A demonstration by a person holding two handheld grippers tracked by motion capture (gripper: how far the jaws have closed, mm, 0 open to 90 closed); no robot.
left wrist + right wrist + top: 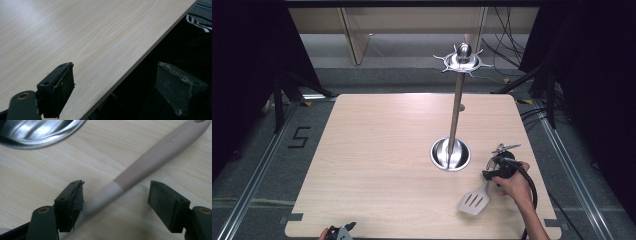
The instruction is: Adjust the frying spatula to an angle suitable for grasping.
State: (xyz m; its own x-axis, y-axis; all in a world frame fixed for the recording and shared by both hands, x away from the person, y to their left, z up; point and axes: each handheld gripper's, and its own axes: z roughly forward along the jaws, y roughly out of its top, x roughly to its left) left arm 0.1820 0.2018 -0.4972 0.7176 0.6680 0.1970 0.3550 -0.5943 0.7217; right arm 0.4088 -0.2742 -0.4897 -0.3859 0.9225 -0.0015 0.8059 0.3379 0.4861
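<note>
The spatula (pixel 140 173) lies flat on the desk (pixel 377 165) just beside the rack's round base (pixel 450 154). The right gripper (pixel 115 200) straddles its handle with jaws apart, seemingly lined up to pinch and lift it. The left gripper (pixel 115 87) waits open at the desk's near edge.

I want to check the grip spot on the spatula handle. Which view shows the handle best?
The right gripper view: the handle runs up close between the open jaws of the right gripper. In the high view the hand covers most of it, leaving the slotted blade plain.
</note>
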